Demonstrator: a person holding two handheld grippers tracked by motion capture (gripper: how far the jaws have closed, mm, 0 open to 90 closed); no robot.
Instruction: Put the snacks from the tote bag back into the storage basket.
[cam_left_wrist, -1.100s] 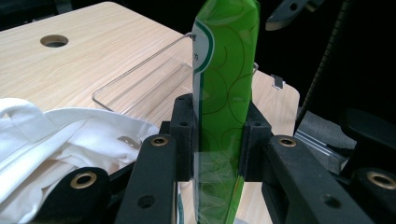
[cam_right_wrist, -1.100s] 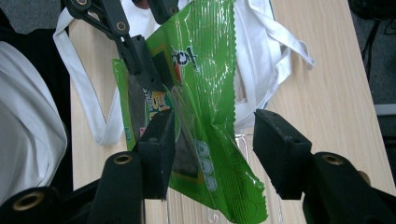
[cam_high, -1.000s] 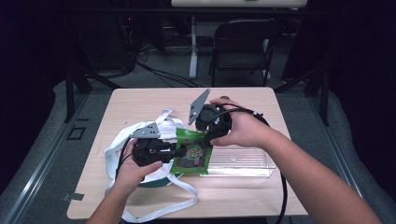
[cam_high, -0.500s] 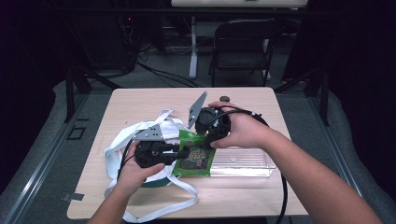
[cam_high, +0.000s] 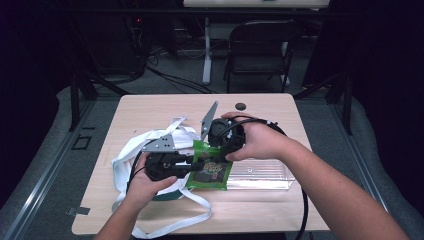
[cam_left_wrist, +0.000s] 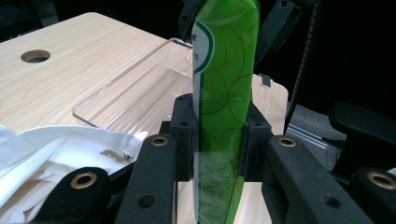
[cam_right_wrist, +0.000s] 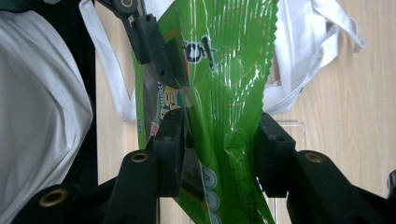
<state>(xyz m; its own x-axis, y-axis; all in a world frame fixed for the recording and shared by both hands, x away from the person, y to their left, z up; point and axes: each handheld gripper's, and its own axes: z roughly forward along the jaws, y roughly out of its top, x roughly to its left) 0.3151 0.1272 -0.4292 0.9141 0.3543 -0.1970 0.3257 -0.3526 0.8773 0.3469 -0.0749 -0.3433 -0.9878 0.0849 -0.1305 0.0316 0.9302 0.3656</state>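
A green snack packet (cam_high: 211, 169) is held just above the table between both grippers. My left gripper (cam_high: 192, 162) comes in from the left and is shut on the packet's edge. In the left gripper view the packet (cam_left_wrist: 224, 107) stands edge-on between the jaws of the left gripper (cam_left_wrist: 217, 135). My right gripper (cam_high: 221, 149) reaches down from the far side. The crinkled packet (cam_right_wrist: 224, 84) is pinched between the right gripper's (cam_right_wrist: 222, 149) jaws. One of the left gripper's fingers (cam_right_wrist: 156, 44) shows on the packet's upper left.
A white cloth bag (cam_high: 150, 145) with long straps lies at the table's left, under the left hand. A clear plastic tray (cam_high: 262, 175) sits right of the packet. A cable hole (cam_high: 241, 106) marks the far side. A chair (cam_high: 260, 45) stands beyond the table.
Both hands and the packet have shifted slightly toward the near side. Both holds are unchanged.
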